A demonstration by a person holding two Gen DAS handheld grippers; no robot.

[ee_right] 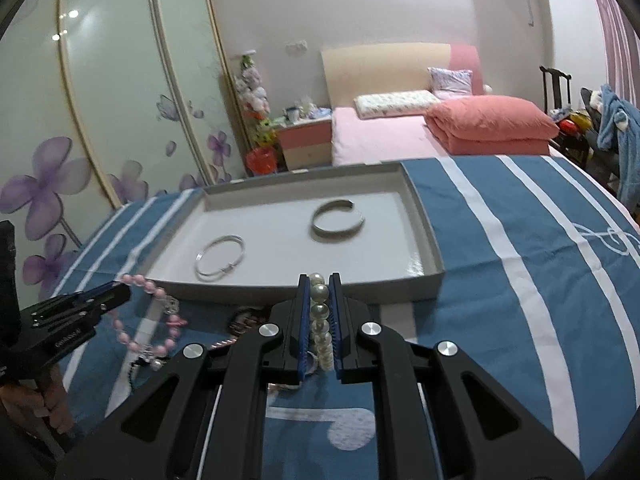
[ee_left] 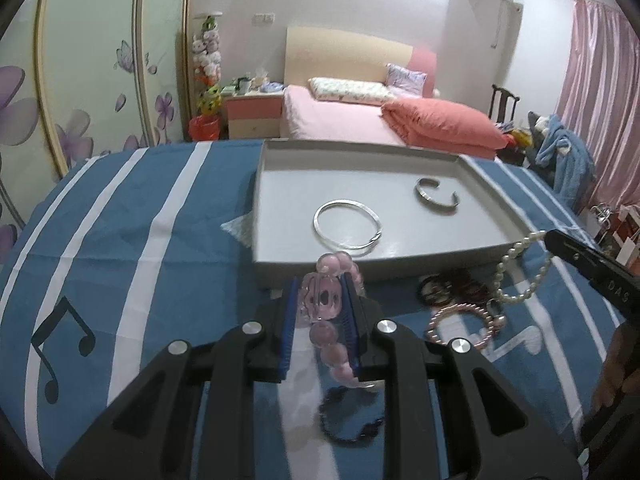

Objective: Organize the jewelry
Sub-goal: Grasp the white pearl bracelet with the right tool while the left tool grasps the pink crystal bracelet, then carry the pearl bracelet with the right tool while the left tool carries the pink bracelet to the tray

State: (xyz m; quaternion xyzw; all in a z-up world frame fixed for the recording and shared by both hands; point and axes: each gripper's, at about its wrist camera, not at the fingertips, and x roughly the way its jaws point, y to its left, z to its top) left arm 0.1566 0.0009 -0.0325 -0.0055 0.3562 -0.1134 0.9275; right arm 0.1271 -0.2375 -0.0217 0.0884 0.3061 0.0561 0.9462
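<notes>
Two bracelets are hanging clamped just short of the tray (ee_left: pixel 360 266): pink beads (ee_left: pixel 322 300) sitting between the left claw's (ee_left: pixel 322 312) pads, pearls (ee_right: pixel 320 320) between the right claw's (ee_right: pixel 319 312). Two bangles (ee_left: pixel 347 222) are lying inside the tray.

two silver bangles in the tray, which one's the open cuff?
The far-right one, the cuff bangle, a wide band with a gap in its ring. The thin bangle at the near-left of the tray is a closed wire loop.

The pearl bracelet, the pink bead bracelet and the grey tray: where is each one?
pearl bracelet (ee_right: pixel 320 312): right wrist view, beads between the fingers.
pink bead bracelet (ee_left: pixel 323 334): left wrist view, a bead between the fingers.
grey tray (ee_left: pixel 320 267): left wrist view, near wall.
</notes>
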